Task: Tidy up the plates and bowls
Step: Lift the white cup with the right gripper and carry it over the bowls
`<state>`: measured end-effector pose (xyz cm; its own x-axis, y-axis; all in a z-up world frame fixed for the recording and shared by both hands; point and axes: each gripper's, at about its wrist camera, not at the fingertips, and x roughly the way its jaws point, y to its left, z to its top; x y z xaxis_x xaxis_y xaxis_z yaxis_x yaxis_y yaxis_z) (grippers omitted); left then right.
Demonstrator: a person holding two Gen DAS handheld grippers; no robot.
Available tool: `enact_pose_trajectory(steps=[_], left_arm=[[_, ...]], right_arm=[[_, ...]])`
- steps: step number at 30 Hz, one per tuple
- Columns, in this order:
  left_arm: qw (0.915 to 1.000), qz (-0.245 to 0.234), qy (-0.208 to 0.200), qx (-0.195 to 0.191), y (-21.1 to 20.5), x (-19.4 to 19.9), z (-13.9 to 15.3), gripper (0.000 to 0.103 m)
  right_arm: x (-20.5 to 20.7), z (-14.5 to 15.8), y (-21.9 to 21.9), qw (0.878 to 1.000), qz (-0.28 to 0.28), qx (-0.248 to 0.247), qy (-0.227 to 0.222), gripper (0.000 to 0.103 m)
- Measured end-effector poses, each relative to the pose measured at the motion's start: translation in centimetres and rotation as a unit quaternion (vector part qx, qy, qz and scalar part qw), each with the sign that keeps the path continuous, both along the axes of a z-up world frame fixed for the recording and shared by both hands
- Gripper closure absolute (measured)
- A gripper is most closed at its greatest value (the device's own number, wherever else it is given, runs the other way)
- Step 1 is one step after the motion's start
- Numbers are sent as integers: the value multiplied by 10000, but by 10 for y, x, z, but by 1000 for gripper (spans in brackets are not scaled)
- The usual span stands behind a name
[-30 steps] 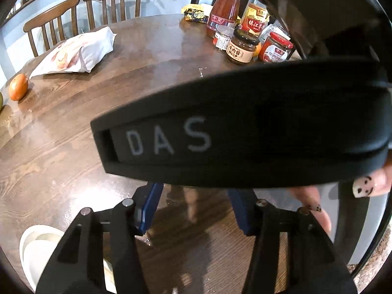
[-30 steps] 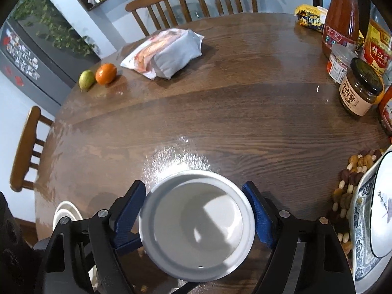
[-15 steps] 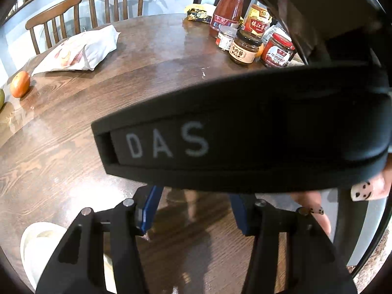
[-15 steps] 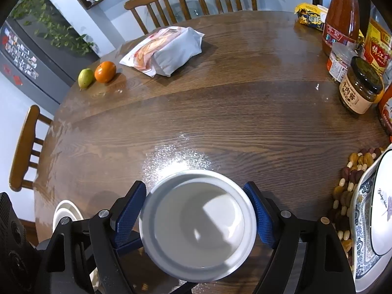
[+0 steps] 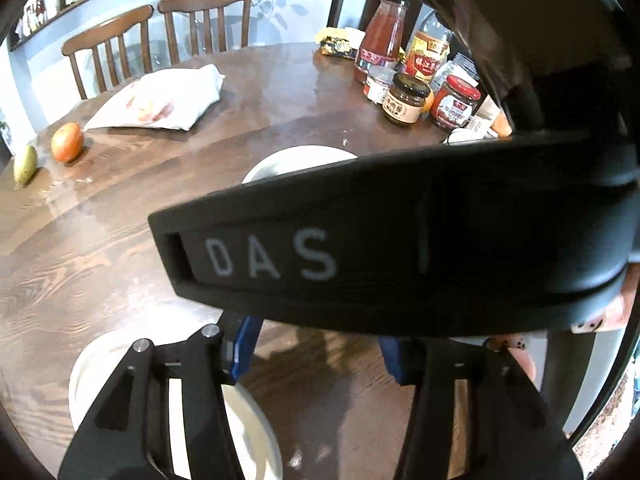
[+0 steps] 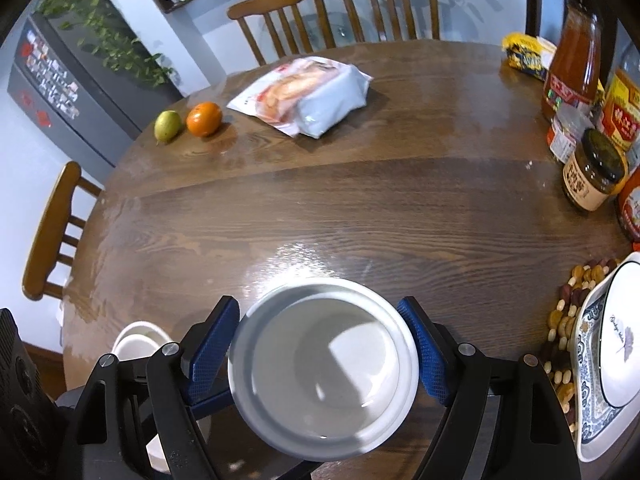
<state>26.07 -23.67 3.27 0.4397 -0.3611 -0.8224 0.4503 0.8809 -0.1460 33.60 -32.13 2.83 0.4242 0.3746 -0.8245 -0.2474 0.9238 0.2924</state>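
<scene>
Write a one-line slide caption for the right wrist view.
Right gripper holds a white bowl above the wooden table.

Both grippers tilted steeply downward

The right gripper (image 6: 322, 354) at the frame's lower centre clamps its blue pads on a white bowl (image 6: 320, 368); the left gripper (image 5: 316, 352) stands parted, nothing between its pads, painted fingertips (image 5: 592, 322) showing lower right.

Round wooden surface (image 6: 360, 208) as I see it: a white food packet (image 6: 304, 94) at the far side, an orange (image 6: 204, 119) just beside a green fruit (image 6: 167, 126); bottles and jars (image 6: 592, 176) clustered at right; mixed nuts (image 6: 568, 312) near right; wooden chairs (image 6: 280, 16) behind.
</scene>
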Motion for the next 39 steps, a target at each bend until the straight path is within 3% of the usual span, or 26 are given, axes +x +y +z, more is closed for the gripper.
enact_pose_trajectory(steps=[10, 29, 39], left_arm=[[9990, 256, -372, 19, 25, -24, 18, 53], [9964, 612, -564, 139, 71, -65, 33, 55], [9952, 945, -256, -8, 114, -86, 24, 55]], right_arm=[[-23, 25, 27, 9987, 300, -3, -401, 20], [-54, 47, 74, 9955, 587, 117, -736, 21], [-64, 42, 125, 9927, 1013, 31, -653, 21]])
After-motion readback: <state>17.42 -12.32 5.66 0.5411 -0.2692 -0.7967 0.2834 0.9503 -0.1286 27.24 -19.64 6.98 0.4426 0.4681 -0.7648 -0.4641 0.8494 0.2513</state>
